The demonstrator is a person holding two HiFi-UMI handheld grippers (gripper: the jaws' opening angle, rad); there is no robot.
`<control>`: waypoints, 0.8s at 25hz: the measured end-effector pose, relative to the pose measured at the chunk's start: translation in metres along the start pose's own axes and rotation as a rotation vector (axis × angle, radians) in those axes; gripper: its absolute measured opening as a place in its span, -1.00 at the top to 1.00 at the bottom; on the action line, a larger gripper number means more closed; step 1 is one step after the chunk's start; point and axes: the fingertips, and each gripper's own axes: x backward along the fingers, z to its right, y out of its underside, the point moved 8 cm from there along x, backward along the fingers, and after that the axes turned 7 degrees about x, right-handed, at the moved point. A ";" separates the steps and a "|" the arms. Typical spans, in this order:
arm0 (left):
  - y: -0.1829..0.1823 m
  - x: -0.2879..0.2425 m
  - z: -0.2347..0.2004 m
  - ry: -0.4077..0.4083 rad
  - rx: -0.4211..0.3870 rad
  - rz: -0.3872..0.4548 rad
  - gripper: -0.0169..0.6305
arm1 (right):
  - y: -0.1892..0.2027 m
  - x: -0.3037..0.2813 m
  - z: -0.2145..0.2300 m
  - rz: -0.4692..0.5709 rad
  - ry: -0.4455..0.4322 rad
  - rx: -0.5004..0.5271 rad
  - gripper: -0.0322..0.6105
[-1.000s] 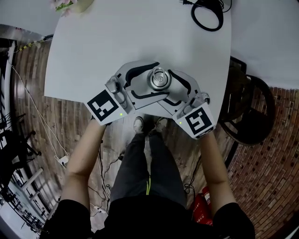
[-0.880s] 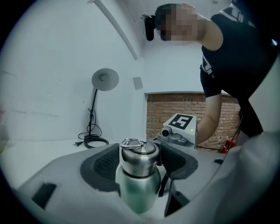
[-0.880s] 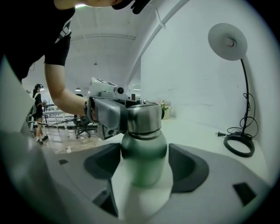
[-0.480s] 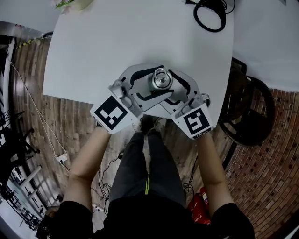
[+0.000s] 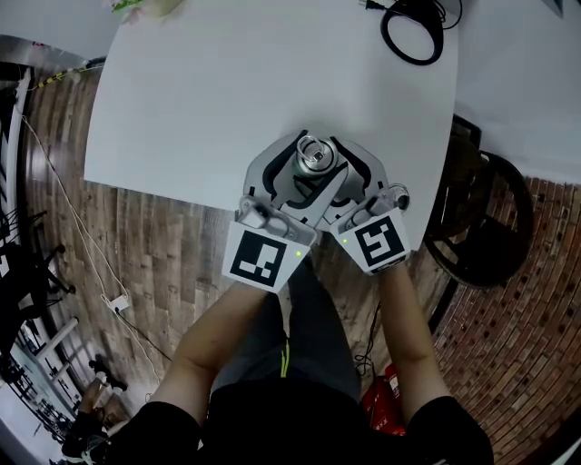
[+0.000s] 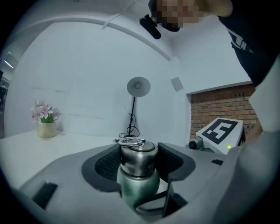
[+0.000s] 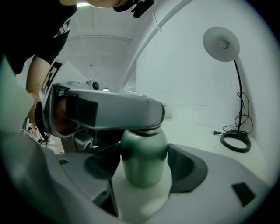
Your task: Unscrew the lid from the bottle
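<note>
A green bottle (image 7: 143,155) with a steel lid (image 5: 315,156) stands near the front edge of the white table (image 5: 200,100). My right gripper (image 7: 144,170) is shut on the green body, a pad against each side. My left gripper (image 6: 138,162) reaches in from the person's side at lid height. Its jaws have just been closing with the lid (image 6: 137,154) between them, and both pads now press on its sides. In the right gripper view, the left gripper's grey finger (image 7: 109,111) lies across the top of the bottle and hides the lid.
A coiled black cable (image 5: 413,32) lies at the table's far right, a flower pot (image 5: 145,7) at the far left corner. A lamp (image 6: 138,86) stands behind the bottle. A black chair (image 5: 481,213) is beside the table's right edge.
The left gripper has swung round the lid, its marker cube going from the left towards the person's middle, and its jaws have drawn in on the lid. The right gripper and bottle have stayed put.
</note>
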 end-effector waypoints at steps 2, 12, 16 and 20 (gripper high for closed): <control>0.001 0.000 0.001 -0.001 0.000 -0.003 0.14 | 0.001 0.001 0.000 0.002 -0.002 0.001 -0.09; 0.001 0.000 0.001 -0.002 -0.001 -0.005 0.14 | 0.001 0.001 0.000 0.009 0.004 -0.003 -0.09; 0.001 -0.001 0.000 0.004 0.003 -0.012 0.14 | 0.002 0.000 0.000 0.008 0.003 0.003 -0.09; 0.002 -0.002 0.003 0.075 0.011 -0.009 -0.10 | 0.002 0.001 0.000 0.005 0.006 0.004 -0.09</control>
